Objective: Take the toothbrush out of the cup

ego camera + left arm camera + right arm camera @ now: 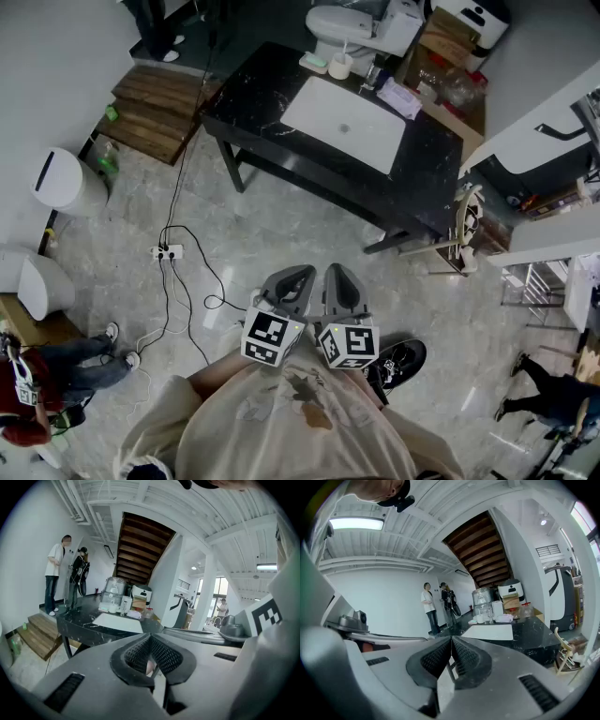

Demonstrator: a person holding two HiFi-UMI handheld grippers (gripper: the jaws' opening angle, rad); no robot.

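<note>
A white cup (340,67) stands at the far end of the black marble table (281,80), beyond the white basin (345,122); a thin toothbrush handle (345,49) sticks up out of it. The same cup is small and distant in the left gripper view (113,607) and the right gripper view (480,618). Both grippers are held side by side close to my chest over the floor, well short of the table. The left gripper (298,272) (151,637) is shut with nothing in it. My right gripper (336,270) (451,640) is also shut and holds nothing.
A soap dish (314,62), a bottle (373,73) and a tissue pack (400,97) share the table's far end. A toilet (339,22) and wooden steps (155,111) lie beyond. A power strip with cables (167,251) trails on the floor. People stand at both lower corners.
</note>
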